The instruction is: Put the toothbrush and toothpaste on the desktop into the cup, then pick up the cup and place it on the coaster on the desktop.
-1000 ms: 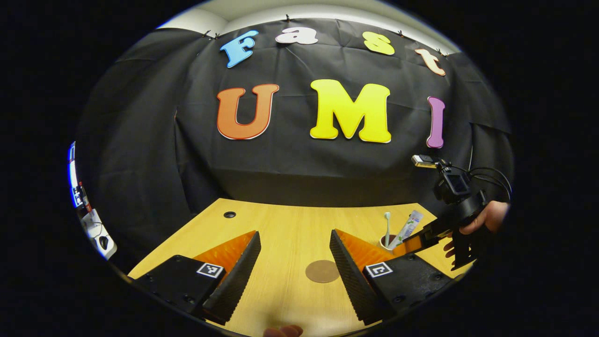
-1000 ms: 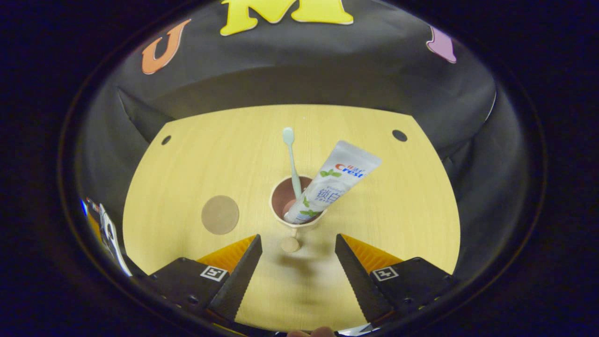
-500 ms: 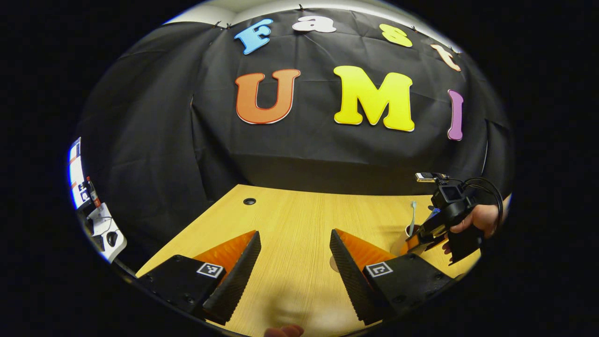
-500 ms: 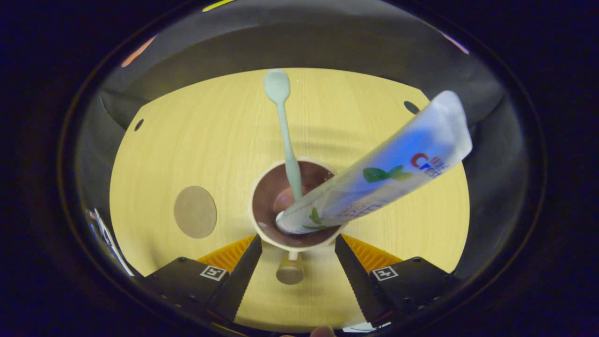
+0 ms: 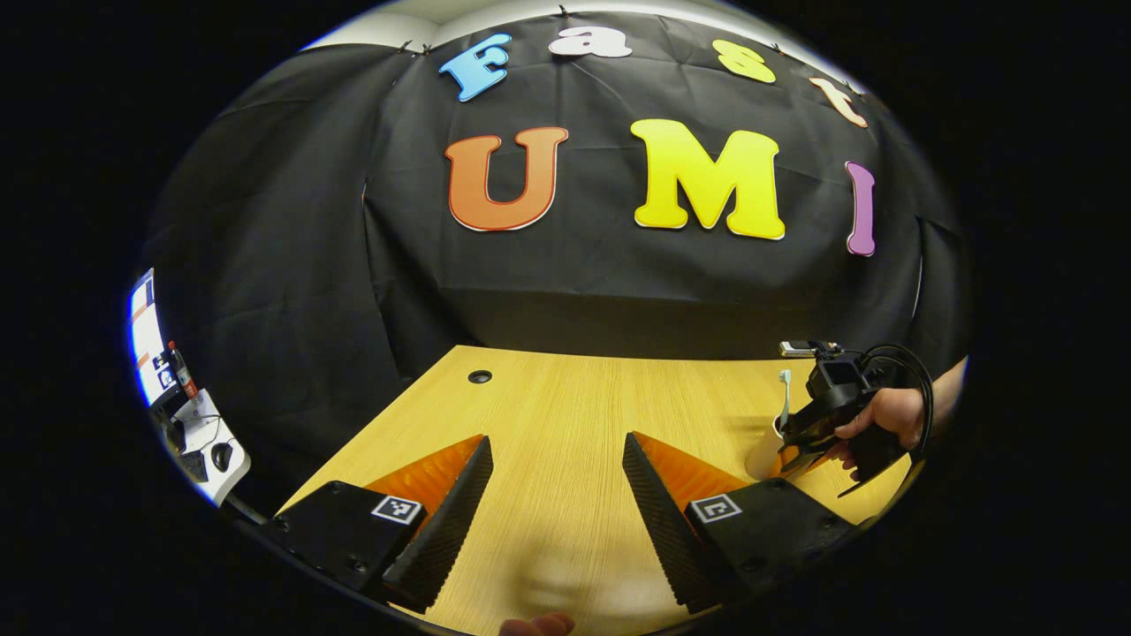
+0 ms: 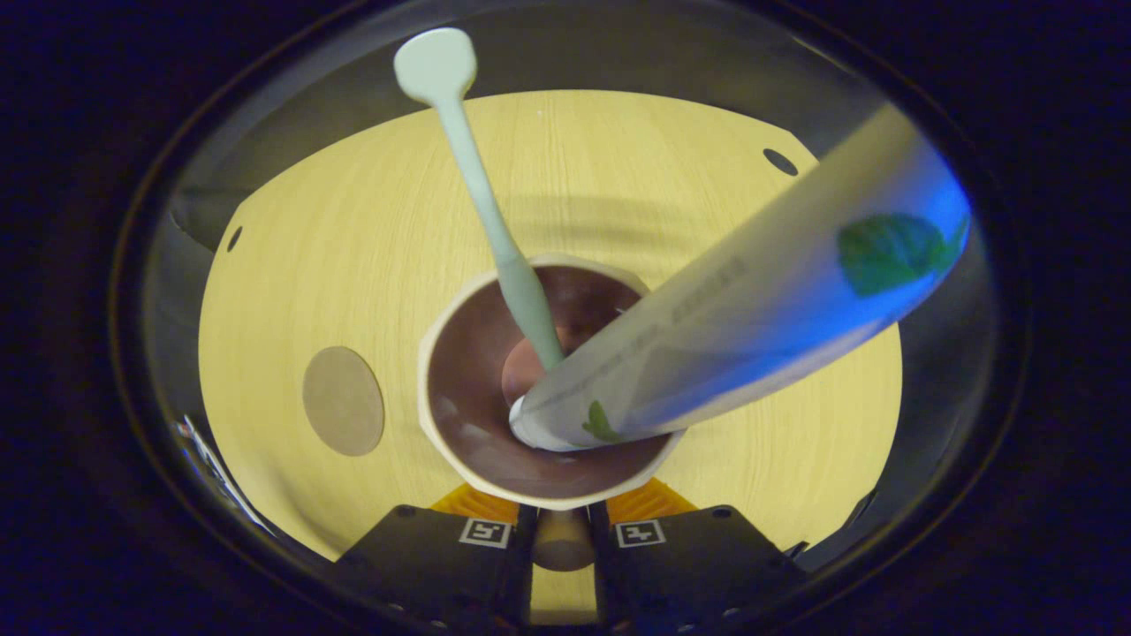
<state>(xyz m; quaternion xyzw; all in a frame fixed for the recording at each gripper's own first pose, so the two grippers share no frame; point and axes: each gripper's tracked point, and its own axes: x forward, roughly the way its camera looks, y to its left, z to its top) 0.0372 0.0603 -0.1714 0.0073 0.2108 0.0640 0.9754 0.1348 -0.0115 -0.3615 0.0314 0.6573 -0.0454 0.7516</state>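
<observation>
A cream cup (image 6: 459, 459) with a brown inside sits close in the right gripper view. A pale green toothbrush (image 6: 482, 190) stands in it, and a white toothpaste tube (image 6: 751, 327) leans out to the right. My right gripper (image 6: 561, 530) is shut on the cup's handle (image 6: 560, 546), below the rim. A round brown coaster (image 6: 343, 400) lies on the desk left of the cup. In the left gripper view my left gripper (image 5: 552, 512) stands open over bare desk, with the cup (image 5: 763, 457), the toothbrush (image 5: 784, 397) and the right gripper (image 5: 817, 433) far to its right.
The wooden desk (image 5: 565, 415) has cable holes (image 5: 480, 376) (image 6: 780, 162) near its far corners. A hand (image 5: 892, 415) holds the right gripper, with cables trailing behind it. Some equipment (image 5: 190, 424) stands off the desk's left side.
My right gripper has come forward to the cup and closed from wide open onto its handle. The left gripper has stayed open and turned slightly left.
</observation>
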